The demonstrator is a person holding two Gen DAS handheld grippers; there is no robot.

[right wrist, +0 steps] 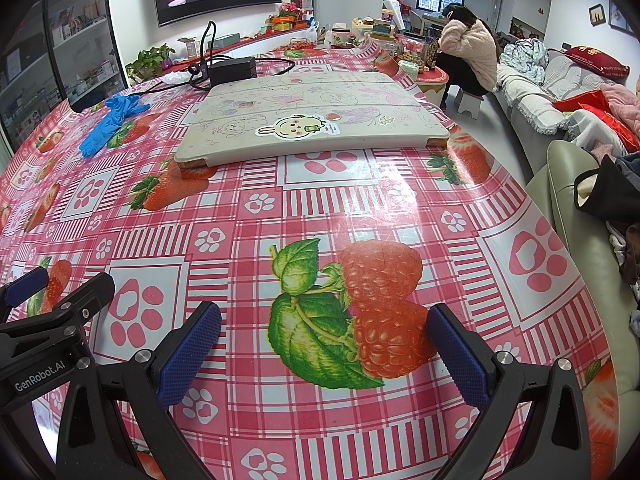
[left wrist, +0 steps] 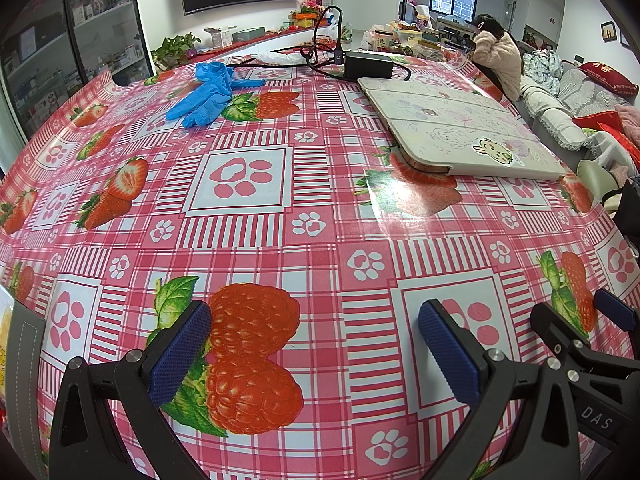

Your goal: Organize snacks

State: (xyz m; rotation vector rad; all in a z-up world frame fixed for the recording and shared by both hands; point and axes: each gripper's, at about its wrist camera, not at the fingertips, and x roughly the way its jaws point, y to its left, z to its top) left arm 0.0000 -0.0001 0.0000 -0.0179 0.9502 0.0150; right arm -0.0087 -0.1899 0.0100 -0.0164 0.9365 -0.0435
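Note:
My left gripper [left wrist: 316, 344] is open and empty, low over the pink strawberry tablecloth [left wrist: 248, 240]. My right gripper [right wrist: 324, 348] is also open and empty over the same cloth [right wrist: 360, 208]. The right gripper also shows at the right edge of the left wrist view [left wrist: 580, 328], and the left gripper shows at the left edge of the right wrist view [right wrist: 52, 292]. A sliver of a yellow packet [left wrist: 5, 328] and a grey container edge [left wrist: 24, 360] show at the far left of the left wrist view. No other snack is in view.
A white tablet case with a rabbit sticker [left wrist: 460, 128] [right wrist: 312, 120] lies at the back right. Blue gloves [left wrist: 208, 92] [right wrist: 108, 120] lie at the back left. A black power adapter with cables [left wrist: 366, 65] [right wrist: 232, 70] sits behind. A sofa [right wrist: 568, 200] stands on the right.

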